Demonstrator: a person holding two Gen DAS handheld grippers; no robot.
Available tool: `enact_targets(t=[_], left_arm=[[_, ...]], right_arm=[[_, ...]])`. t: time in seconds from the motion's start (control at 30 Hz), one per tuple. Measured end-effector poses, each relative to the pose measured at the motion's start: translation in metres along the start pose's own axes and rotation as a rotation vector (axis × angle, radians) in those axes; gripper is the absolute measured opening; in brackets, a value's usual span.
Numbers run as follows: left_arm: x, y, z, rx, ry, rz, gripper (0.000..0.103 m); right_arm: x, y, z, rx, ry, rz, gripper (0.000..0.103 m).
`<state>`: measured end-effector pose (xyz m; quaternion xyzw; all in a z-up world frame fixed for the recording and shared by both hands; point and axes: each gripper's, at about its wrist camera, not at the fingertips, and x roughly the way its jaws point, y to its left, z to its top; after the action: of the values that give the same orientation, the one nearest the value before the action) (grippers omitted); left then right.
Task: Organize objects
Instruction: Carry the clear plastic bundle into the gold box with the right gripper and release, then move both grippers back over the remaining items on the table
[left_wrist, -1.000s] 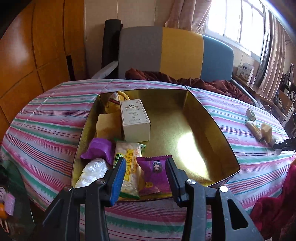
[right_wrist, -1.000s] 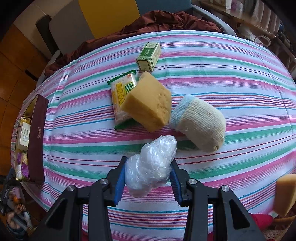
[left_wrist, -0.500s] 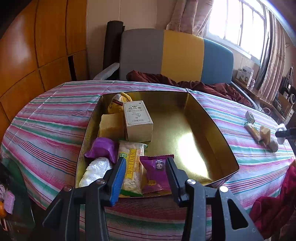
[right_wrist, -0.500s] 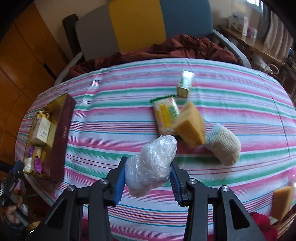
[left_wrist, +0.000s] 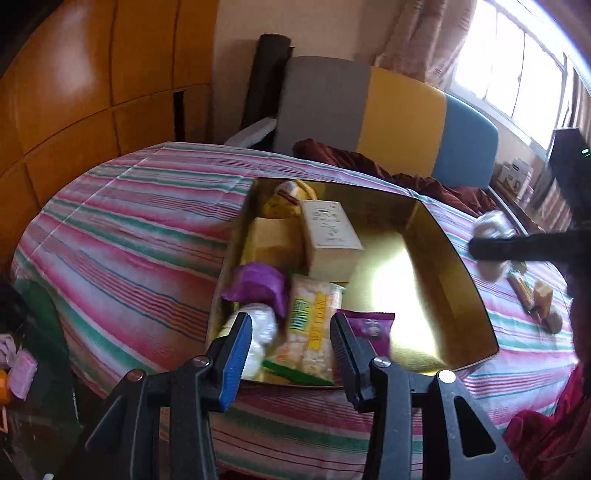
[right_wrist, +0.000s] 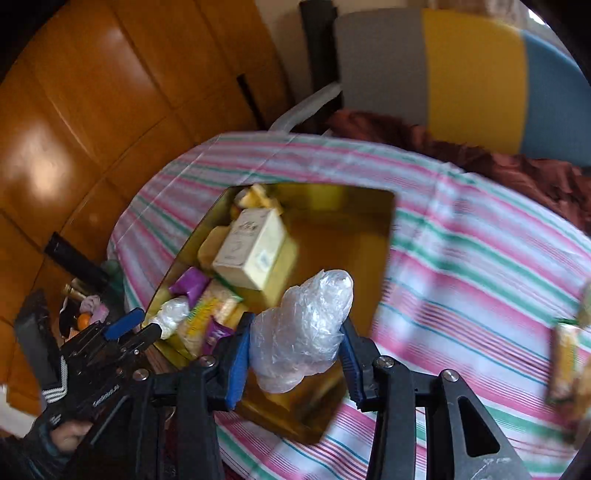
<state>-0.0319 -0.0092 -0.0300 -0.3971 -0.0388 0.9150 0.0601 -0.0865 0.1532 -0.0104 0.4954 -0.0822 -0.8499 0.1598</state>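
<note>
The right gripper (right_wrist: 295, 350) is clenched on a crinkled clear plastic bundle (right_wrist: 301, 328) at frame centre, above the shiny gold box (right_wrist: 343, 229). The left gripper (left_wrist: 291, 350) grasps nothing – jaws part-open, approx. over the box's near rim, lower centre. Inside: a cream carton (left_wrist: 328, 236), a purple wrapper (left_wrist: 258, 286).

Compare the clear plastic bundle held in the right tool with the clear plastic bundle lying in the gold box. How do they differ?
The held plastic bundle is clamped in the right tool, off the surface; the boxed plastic bundle lies in the gold box corner, ungripped. The held one stands alone; the boxed one touches other packets. Both are crumpled clear plastic.
</note>
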Motion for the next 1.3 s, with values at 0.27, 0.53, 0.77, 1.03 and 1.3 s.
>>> enact_targets(t=[0.27, 0.53, 0.77, 1.03, 1.3], left_arm=[[0.005, 0.023, -0.004, -0.062, 0.01, 0.022, 0.044], [0.007, 0.025, -0.008, -0.063, 0.015, 0.015, 0.044], [0.002, 0.017, -0.006, -0.044, -0.002, 0.017, 0.044], [-0.011, -0.002, -0.001, 0.019, -0.027, -0.005, 0.045], [-0.018, -0.027, 0.003, 0.083, -0.037, -0.025, 0.045]], right_arm=[[0.102, 0.033, 0.011, -0.004, 0.134, -0.015, 0.047], [0.103, 0.046, 0.005, -0.007, 0.1, 0.064, 0.079], [0.061, 0.031, -0.002, 0.048, 0.026, 0.073, 0.1], [0.009, 0.016, -0.016, 0.051, -0.072, 0.009, 0.103], [-0.047, -0.034, -0.028, 0.092, -0.181, -0.119, 0.103]])
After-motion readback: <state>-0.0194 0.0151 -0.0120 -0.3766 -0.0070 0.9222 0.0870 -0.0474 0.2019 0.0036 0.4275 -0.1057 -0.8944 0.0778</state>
